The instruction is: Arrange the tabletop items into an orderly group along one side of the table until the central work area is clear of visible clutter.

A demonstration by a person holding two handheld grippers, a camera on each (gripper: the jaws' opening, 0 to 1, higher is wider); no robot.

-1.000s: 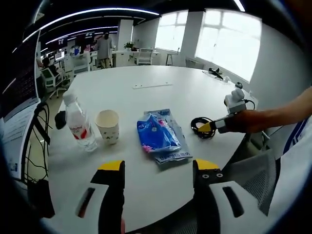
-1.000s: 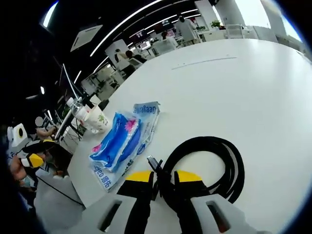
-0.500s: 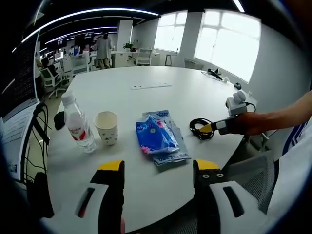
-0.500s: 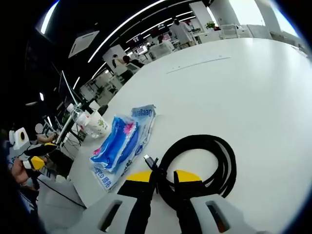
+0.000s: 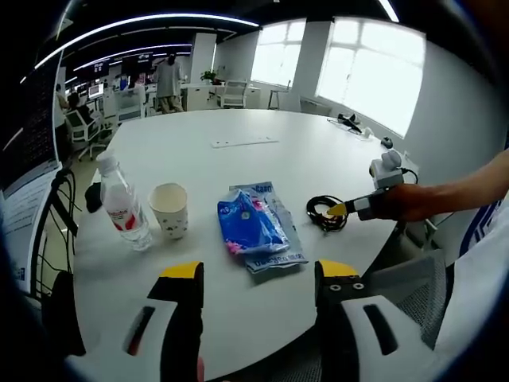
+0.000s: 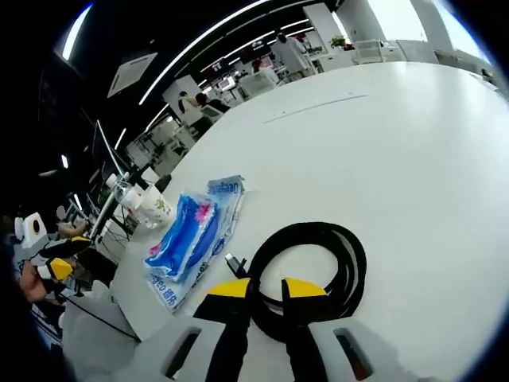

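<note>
On the round white table (image 5: 238, 163) stand a clear water bottle (image 5: 118, 204) with a red label and a paper cup (image 5: 170, 210), side by side at the left. A blue packet on a flat plastic pack (image 5: 251, 226) lies in the middle. Right of it a coiled black cable (image 5: 321, 212) rests near the edge, with my right gripper (image 5: 343, 209) shut on it. In the right gripper view the jaws (image 6: 266, 290) pinch the coil (image 6: 350, 259) at its near side, with the blue packet (image 6: 189, 237), cup (image 6: 157, 208) and bottle (image 6: 121, 189) to the left. My left gripper (image 5: 259, 272) hangs open over the near edge.
A thin white strip (image 5: 244, 142) lies farther back on the table. A small white device (image 5: 386, 165) and dark items (image 5: 351, 120) sit by the right rim. A grey mesh chair (image 5: 409, 280) stands below the near edge. A black object (image 5: 94, 196) lies left of the bottle.
The right gripper stays shut on the cable and has edged it slightly toward the blue packet. The left gripper view has drifted a little; the left jaws stay open.
</note>
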